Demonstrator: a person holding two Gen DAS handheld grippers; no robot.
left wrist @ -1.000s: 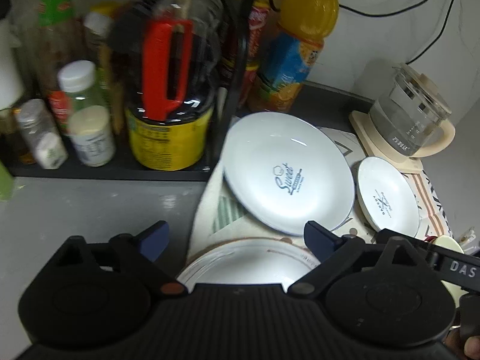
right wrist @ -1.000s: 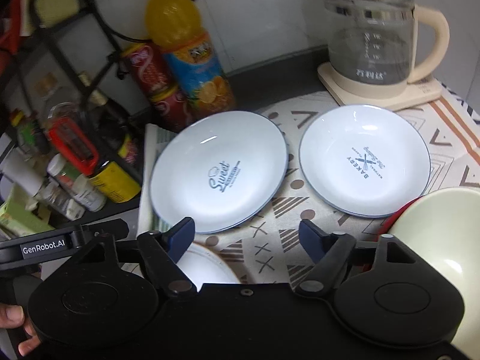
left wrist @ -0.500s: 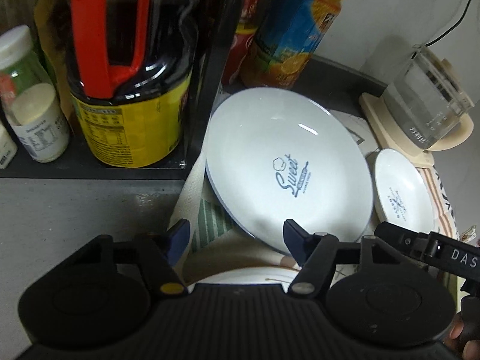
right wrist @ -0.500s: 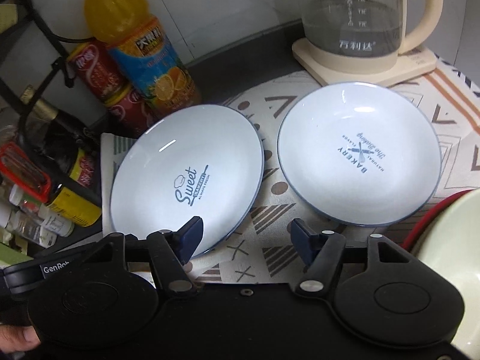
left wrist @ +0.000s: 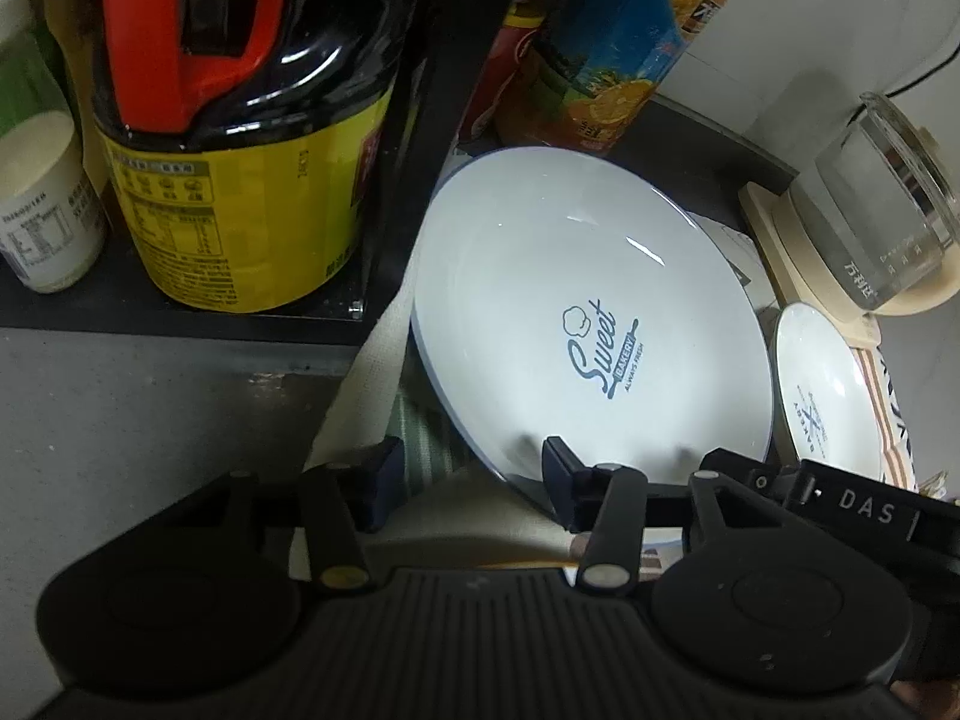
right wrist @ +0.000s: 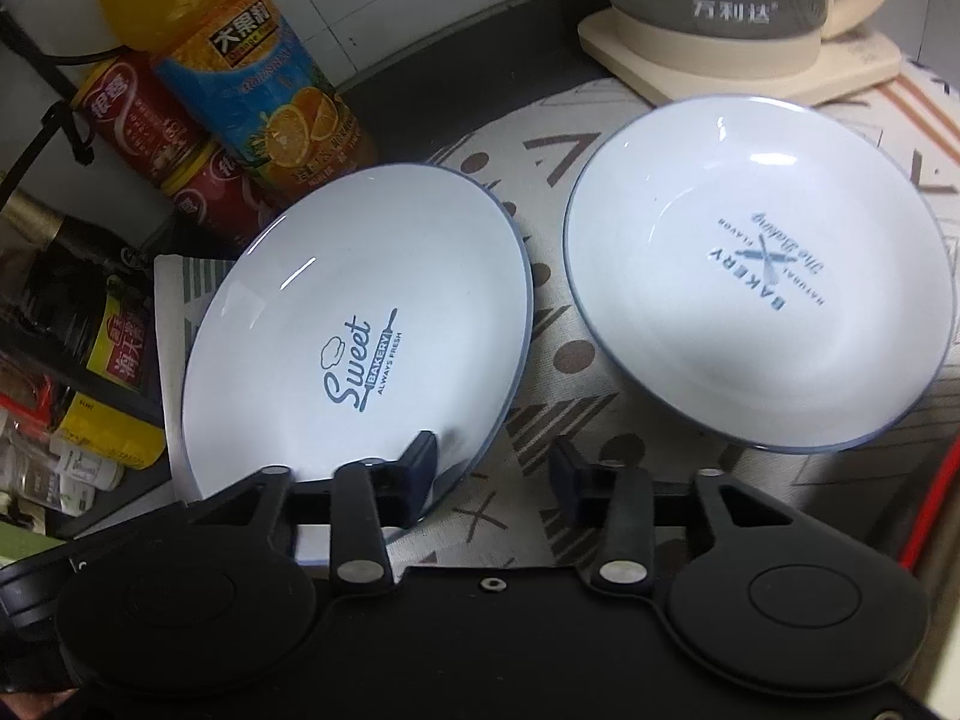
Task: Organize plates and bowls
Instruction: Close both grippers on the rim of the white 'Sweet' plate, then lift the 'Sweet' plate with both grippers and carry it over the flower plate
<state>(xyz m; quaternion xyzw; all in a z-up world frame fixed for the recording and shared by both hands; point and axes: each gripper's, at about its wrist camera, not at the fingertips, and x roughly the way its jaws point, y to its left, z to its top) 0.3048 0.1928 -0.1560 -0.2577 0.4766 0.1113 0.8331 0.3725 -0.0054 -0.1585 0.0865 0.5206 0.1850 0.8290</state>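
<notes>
Both grippers are sitting lower and closer to the Sweet Bakery plate (right wrist: 360,324) than a second ago, jaws having just been closing. Left gripper (left wrist: 471,480) and right gripper (right wrist: 492,468) are each straddling its near rim, half open, not visibly pinching. Beside it, the second plate (right wrist: 762,276) is lying on the patterned cloth (right wrist: 540,360).

Orange juice bottle (right wrist: 258,90), glass kettle (right wrist: 744,0), soy sauce jug (left wrist: 240,138)
</notes>
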